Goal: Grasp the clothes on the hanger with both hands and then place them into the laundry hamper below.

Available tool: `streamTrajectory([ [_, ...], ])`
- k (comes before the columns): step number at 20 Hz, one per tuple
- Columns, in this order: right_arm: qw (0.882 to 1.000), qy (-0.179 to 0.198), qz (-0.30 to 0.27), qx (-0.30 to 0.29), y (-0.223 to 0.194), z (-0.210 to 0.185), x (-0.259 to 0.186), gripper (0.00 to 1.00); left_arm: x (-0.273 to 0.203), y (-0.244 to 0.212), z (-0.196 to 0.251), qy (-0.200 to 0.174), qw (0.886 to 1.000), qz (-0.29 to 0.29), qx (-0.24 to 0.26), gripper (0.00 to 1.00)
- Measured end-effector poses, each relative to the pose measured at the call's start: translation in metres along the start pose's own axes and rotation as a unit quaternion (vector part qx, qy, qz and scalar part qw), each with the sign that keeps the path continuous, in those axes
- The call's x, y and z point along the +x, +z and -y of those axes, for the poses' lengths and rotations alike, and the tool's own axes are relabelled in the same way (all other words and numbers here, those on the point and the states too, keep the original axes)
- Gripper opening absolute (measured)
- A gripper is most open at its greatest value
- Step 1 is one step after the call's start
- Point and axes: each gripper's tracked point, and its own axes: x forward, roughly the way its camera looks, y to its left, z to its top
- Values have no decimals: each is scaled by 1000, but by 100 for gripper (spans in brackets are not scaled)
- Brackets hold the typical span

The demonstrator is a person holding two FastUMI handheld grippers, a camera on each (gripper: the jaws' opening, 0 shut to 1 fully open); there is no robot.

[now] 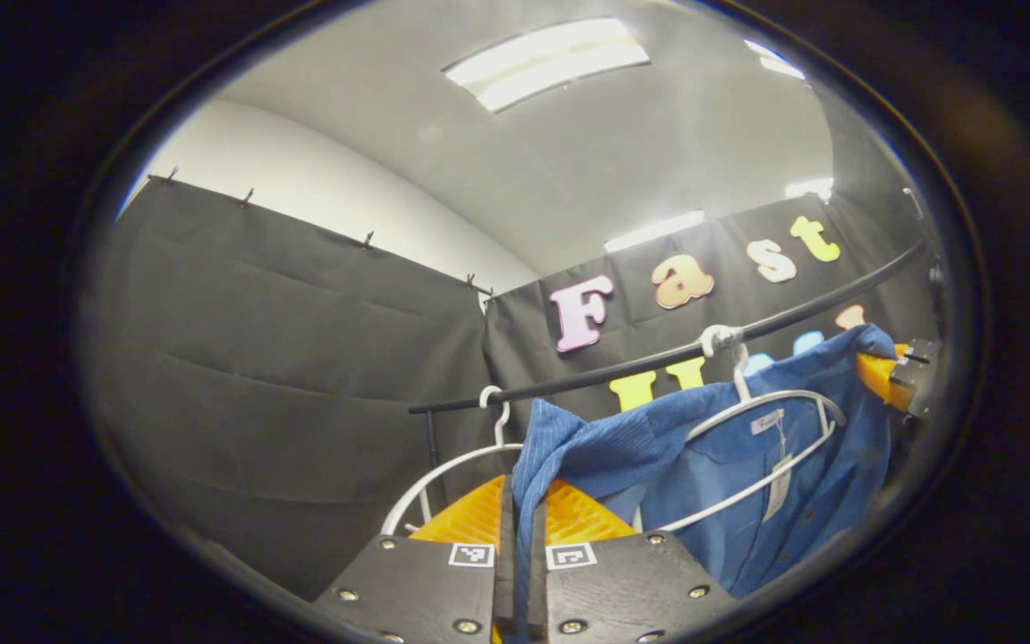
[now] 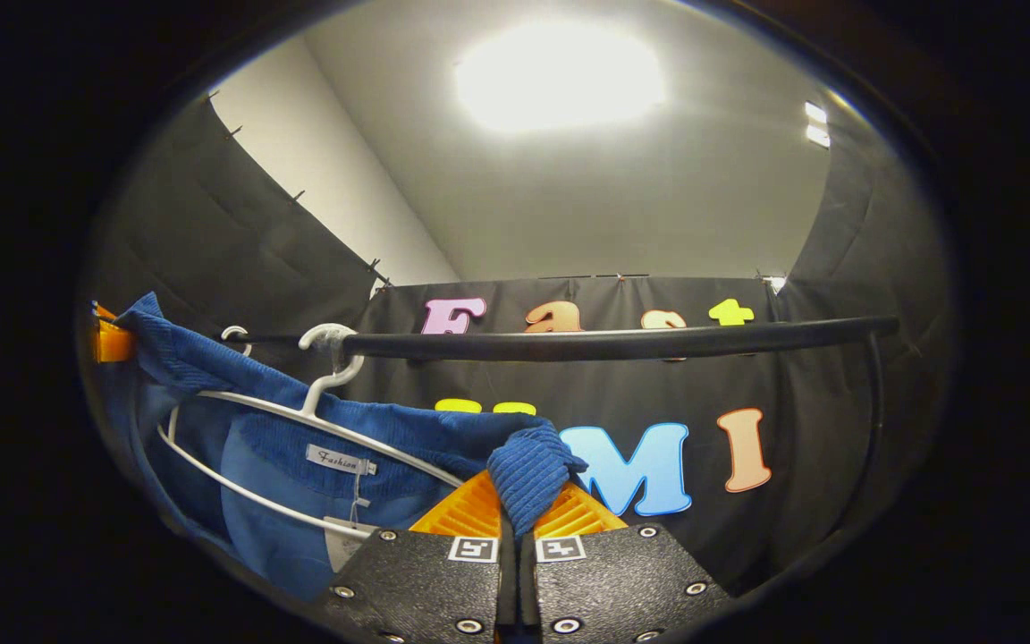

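Your left claw (image 1: pixel 520 528) is pinched down tight on one shoulder of the blue shirt (image 1: pixel 747 465). In the left gripper view the fabric comes up in a bunched fold right out from between the two fingers, so both of them are pressing on cloth with basically no gap.

Same deal on the other side: your right claw (image 2: pixel 519 514) is closed on the opposite shoulder, and in the right gripper view a ribbed blue wad of the shirt (image 2: pixel 318 429) pokes out over the fingertips.

The shirt itself is hanging on the white hanger (image 1: pixel 770 407), which is hooked over the black rail (image 1: pixel 658 358). The hanger sits tilted inside the neck opening, and a tag dangles from the collar. The fabric is stretched out between your two grips, pulled up off the hanger's arms at both ends.

A second white hanger (image 1: pixel 443 470) hangs bare on the same rail, just past your left claw, at the rail's end by the upright post.

From the left gripper view you can spot the other claw (image 1: pixel 895 376) at the far edge, at the shirt's far shoulder.
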Motion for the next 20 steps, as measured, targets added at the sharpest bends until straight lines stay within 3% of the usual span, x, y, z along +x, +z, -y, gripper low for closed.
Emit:
streamTrajectory([
  [3,1000,2,14,-21,1,2,13,1,16,11,-8,0,1000,17,18,10],
  [5,1000,-1,14,-28,-1,1,18,1,29,4,-11,-10,1000,10,28,6],
  [11,999,-14,-12,-37,-36,13,43,1,76,-24,-13,-41,999,-2,26,6],
  [15,998,-22,-50,-30,-69,21,48,1,93,-46,-1,-95,995,-18,-18,6],
  [16,997,-25,-61,-28,-79,23,50,1,95,-50,1,-104,994,-21,-34,11],
  [20,995,-28,-95,-4,-108,25,60,1,102,-72,13,-133,989,-36,-61,6],
])
